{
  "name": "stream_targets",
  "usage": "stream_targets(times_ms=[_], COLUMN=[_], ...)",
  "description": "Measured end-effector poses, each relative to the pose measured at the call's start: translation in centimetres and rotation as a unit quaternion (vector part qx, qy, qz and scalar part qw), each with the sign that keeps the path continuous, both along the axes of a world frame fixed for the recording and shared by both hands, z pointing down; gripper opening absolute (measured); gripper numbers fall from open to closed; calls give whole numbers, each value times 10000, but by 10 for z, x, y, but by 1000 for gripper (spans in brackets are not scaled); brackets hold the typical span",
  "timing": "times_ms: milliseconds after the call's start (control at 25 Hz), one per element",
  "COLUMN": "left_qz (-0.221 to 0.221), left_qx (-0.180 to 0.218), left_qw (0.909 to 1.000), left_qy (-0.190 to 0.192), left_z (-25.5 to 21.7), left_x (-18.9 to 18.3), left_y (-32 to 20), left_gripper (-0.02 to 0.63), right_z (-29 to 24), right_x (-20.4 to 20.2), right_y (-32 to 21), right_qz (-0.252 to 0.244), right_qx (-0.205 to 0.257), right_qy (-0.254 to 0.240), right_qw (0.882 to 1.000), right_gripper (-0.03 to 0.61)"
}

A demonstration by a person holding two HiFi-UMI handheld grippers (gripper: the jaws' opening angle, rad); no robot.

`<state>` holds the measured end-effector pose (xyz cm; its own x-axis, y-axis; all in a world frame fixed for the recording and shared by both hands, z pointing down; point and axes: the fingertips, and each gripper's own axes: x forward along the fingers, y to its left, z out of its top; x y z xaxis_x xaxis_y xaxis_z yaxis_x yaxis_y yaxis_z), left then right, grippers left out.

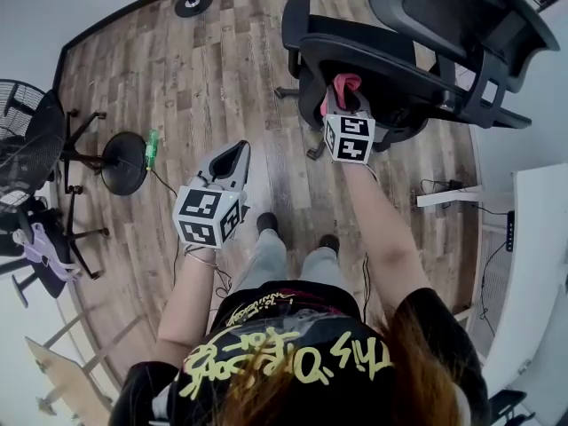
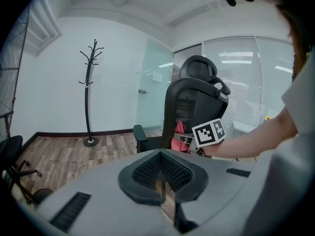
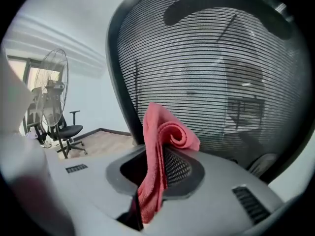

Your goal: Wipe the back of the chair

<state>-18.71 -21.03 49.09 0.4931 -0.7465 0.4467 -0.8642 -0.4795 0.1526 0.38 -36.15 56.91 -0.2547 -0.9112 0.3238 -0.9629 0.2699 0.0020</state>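
A black mesh office chair (image 1: 390, 56) stands at the top of the head view, its mesh back (image 3: 206, 77) filling the right gripper view. My right gripper (image 1: 342, 91) is shut on a folded pink cloth (image 3: 157, 151), held up close to the chair's back; the cloth (image 1: 344, 85) pokes out above the marker cube. My left gripper (image 1: 232, 156) is held lower over the wooden floor, away from the chair (image 2: 194, 102), its jaws shut with nothing between them (image 2: 163, 191).
A standing fan (image 1: 27, 145) and a second black chair (image 1: 120, 162) are at the left. A coat stand (image 2: 90, 97) stands by the far wall. A white desk (image 1: 532, 264) is at the right. The person's feet (image 1: 297, 233) rest on the wooden floor.
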Motion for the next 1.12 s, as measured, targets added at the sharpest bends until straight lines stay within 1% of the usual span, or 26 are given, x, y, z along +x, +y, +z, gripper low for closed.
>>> stream_targets(times_ms=[200, 320, 480, 640, 760, 1000, 1120], left_qz=[-15, 41, 49, 69, 91, 103, 69], left_qx=[-33, -62, -98, -107, -128, -131, -148], left_qw=[10000, 10000, 9999, 9999, 9998, 9998, 9998], left_qy=[32, 34, 53, 80, 90, 83, 77], left_z=[4, 6, 10, 12, 13, 14, 15], left_x=[-1, 3, 1, 3, 3, 3, -1], left_y=[0, 1, 0, -4, -5, -9, -10], left_gripper=[-8, -8, -8, -8, -6, -8, -8], right_z=[-3, -7, -8, -6, -2, 4, 6], right_x=[-12, -18, -23, -30, -46, -85, -102], right_y=[14, 20, 25, 30, 35, 32, 34], right_qz=[-29, 115, 331, 331, 140, -575, -988], right_qx=[112, 142, 132, 177, 152, 119, 100], right_qy=[-45, 47, -252, -272, -236, -90, 107], right_qw=[9999, 9998, 9990, 9989, 9995, 9982, 9950], right_gripper=[60, 60, 60, 60, 60, 60, 60])
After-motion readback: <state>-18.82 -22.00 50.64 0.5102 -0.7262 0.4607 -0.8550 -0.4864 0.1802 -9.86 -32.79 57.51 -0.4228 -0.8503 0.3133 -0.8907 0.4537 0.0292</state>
